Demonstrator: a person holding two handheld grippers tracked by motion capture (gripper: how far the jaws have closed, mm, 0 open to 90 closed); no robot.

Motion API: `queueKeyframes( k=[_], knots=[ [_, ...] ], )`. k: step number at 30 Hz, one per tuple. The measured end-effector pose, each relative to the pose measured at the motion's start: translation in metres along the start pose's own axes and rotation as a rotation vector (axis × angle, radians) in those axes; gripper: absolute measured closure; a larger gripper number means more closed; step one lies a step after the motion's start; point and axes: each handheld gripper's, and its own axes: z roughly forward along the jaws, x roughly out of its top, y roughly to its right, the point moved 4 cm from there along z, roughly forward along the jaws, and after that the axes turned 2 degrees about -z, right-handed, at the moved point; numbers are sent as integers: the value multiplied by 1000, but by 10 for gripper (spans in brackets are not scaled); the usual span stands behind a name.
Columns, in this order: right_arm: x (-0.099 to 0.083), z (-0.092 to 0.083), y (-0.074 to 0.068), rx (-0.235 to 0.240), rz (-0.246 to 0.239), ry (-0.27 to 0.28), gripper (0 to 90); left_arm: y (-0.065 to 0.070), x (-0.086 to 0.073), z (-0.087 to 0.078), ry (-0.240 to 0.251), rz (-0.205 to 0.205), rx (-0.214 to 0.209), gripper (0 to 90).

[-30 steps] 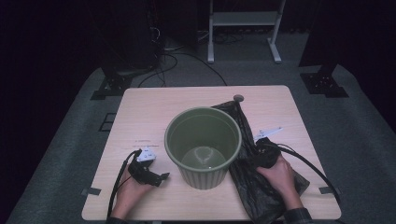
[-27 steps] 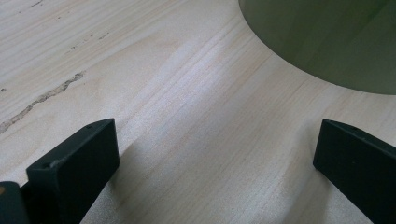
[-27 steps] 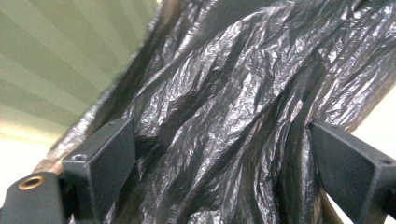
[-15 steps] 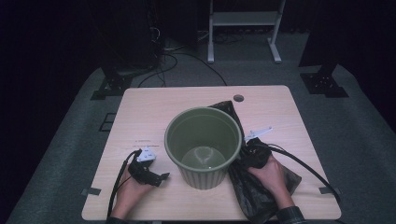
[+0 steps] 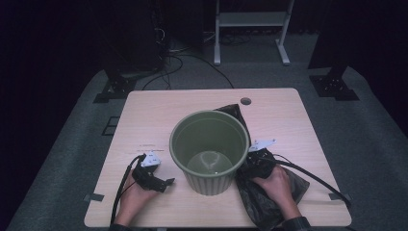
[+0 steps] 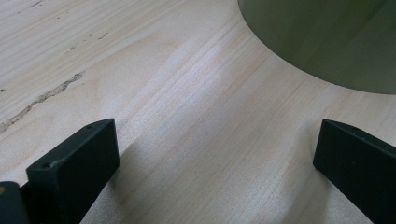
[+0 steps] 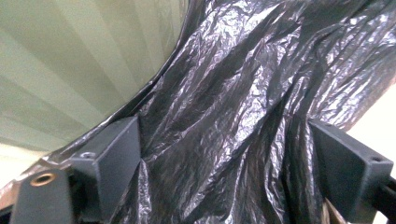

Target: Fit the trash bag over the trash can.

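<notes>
Right, R gripper (image 5: 254, 161) down on the black bin bag (image 7: 233, 121) by the worktop's near-right edge, jaws wide, just been closing, plastic between them, not pinched. L gripper (image 5: 166, 183) open, empty. Green bin (image 5: 210, 144) mid-worktop. Next: pinch, lift over rim.

There is one table (image 5: 159, 115). On it stands one green bucket (image 5: 210, 150), close to the front edge. There is one black plastic bag (image 5: 262, 197), lying by the bucket toward the front right corner. There are two grippers: one left gripper (image 5: 153, 177) near the front left corner and one right gripper (image 5: 256, 156) on the bag. Two hands hold them, one left hand (image 5: 134, 199) and one right hand (image 5: 275, 185). There is one small round hole (image 5: 246, 101) by the back edge.
</notes>
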Motion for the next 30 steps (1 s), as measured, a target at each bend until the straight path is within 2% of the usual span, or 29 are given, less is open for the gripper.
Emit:
queueKeyframes(
  k=[5,8,15,18,20,24,30],
  knots=[
    [-1,0,-2,-44,-17,7,168,0,0,0,0,0,0,0],
    [-1,-1,-2,-57,-4,10,246,0,0,0,0,0,0,0],
    [0,-8,1,-54,0,-5,624,0,0,0,0,0,0,0],
    [-1,-9,-2,-11,-13,-5,854,0,0,0,0,0,0,0],
    [-1,-9,-4,9,-18,-3,887,0,0,0,0,0,0,0],
    [-2,-10,-5,55,-22,-7,890,0,0,0,1,0,0,0],
    [-3,-11,-7,96,-31,-1,888,0,0,0,1,0,-1,0]
  ],
)
